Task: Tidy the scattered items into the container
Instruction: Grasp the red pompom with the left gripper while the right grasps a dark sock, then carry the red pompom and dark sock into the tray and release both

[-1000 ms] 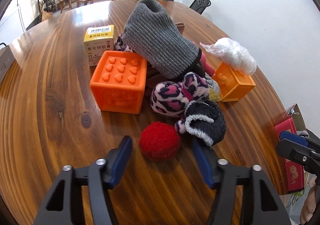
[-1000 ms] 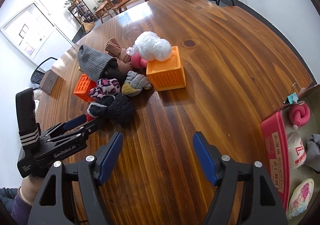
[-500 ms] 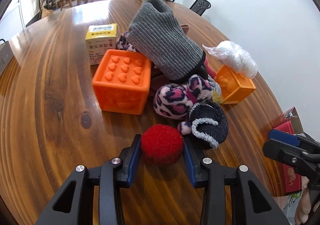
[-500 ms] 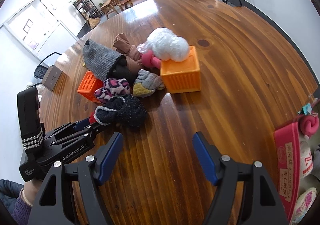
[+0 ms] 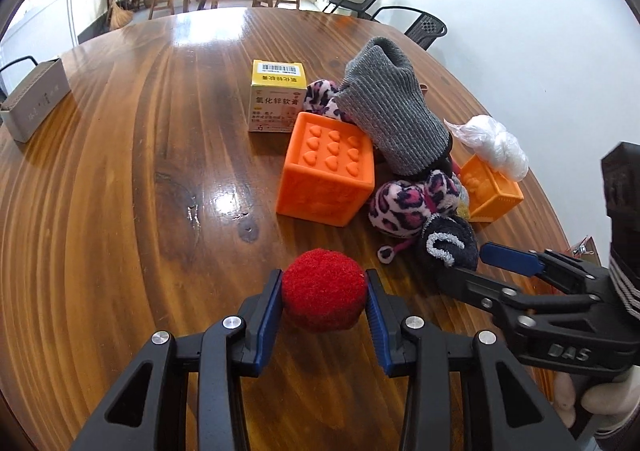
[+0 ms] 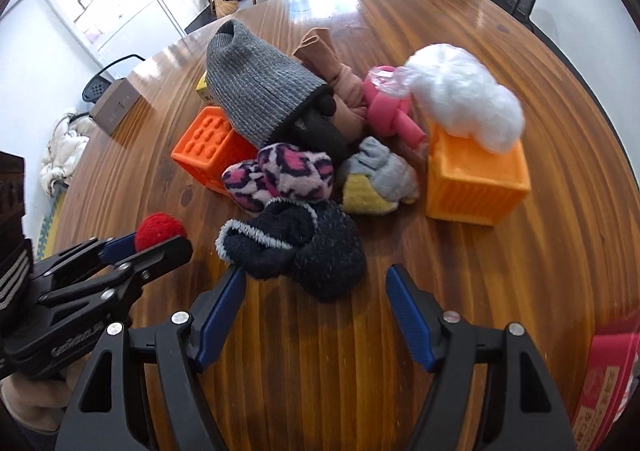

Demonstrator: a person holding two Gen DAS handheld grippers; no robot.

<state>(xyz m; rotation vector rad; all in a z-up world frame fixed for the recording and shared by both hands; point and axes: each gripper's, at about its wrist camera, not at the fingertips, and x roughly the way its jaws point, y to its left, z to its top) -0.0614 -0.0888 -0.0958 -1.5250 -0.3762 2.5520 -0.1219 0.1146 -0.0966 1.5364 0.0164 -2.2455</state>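
Entry: red pom-pom ball (image 5: pixel 323 289). Held. My left gripper (image 5: pixel 325 305) has its fingers closed narrow on the ball's two flanks, blue pads pressing the fuzz, just above the worktop (image 5: pixel 120 179).

Entry: dark fuzzy sock (image 6: pixel 296 251). On the worktop, at the near edge of the pile, touching the leopard-print sock (image 6: pixel 280 177). My right gripper (image 6: pixel 316 307) stands wide and empty, the sock just ahead of the fingers, partly between the tips.

Entry: container (image 6: pixel 604 383). Red box, only a corner showing at the lower right of the right wrist view; well apart from the ball.

Entry: remainder of pile. Grey knit hat (image 6: pixel 256 91), two orange blocks (image 6: pixel 206 149) (image 6: pixel 476 183), white plastic wad (image 6: pixel 464 95) resting on the larger one, pink knotted piece (image 6: pixel 390 115), grey-and-yellow sock (image 6: pixel 374 181), yellow carton (image 5: pixel 277 99).

Risks, as I judge them:
- The ball is soft and round, gripped only at its sides; a quick swing could let it squirm out and roll off the worktop.
- My two grippers are close together. Carrying the ball right toward the box means crossing the right gripper's space; a knock could spoil both grasps.
- The dark sock is tangled against the leopard one. Closing too deep may drag both, or tug the hat and topple the wad off its block.
- A shallow pinch on loose fleece may slip.
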